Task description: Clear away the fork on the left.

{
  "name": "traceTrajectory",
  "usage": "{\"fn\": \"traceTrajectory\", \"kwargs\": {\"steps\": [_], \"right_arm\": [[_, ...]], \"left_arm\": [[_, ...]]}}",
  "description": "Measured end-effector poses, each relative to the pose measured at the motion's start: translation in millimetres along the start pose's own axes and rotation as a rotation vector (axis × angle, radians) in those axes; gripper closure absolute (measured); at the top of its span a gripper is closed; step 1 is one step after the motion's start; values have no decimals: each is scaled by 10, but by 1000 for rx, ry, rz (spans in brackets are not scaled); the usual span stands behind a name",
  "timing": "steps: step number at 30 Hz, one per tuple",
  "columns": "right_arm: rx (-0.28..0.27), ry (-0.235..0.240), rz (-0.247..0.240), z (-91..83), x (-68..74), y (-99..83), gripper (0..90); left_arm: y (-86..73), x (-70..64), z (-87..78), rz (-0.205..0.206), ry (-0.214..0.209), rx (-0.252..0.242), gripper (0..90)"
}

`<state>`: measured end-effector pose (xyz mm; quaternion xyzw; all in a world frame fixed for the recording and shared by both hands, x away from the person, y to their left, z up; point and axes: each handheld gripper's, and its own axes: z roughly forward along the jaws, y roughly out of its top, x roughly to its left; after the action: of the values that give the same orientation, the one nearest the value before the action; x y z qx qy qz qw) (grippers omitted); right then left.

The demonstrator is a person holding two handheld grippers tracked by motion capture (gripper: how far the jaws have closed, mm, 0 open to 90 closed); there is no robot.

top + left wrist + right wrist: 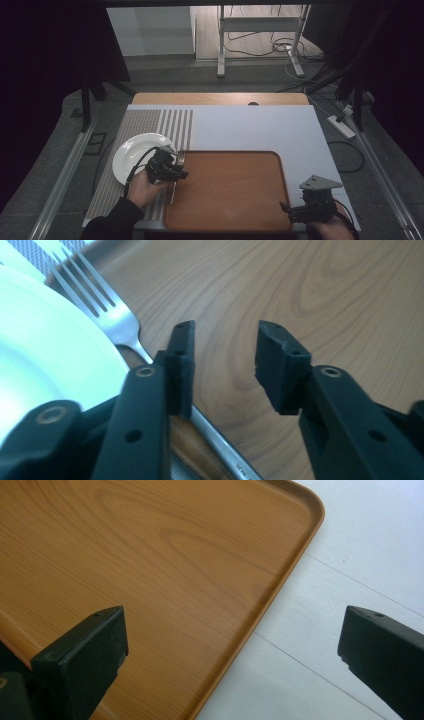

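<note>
both grippers' fingers apart: left gripper [181, 174] over steel fork [95, 297], right gripper [285, 207] at rounded woodgrain tray [280, 587] rim.

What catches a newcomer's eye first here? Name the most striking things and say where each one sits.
The big wooden tray dominates the near middle of the table, its surface bare. At its left edge a white plate lies on a striped placemat, with a fork lying between plate and tray along the tray's rim. The left gripper hangs open just above that fork, while the right gripper waits open at the tray's near right corner.
</note>
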<state>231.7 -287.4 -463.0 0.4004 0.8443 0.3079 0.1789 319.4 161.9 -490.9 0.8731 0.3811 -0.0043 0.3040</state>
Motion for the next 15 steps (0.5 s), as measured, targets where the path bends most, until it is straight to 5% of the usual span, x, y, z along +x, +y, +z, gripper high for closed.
{"fn": "traceTrajectory", "kwargs": {"steps": [15], "right_arm": [[2,-2,-1,-2,1,1,4]], "left_arm": [[-93,6,-188,14,26,-108,309]]}}
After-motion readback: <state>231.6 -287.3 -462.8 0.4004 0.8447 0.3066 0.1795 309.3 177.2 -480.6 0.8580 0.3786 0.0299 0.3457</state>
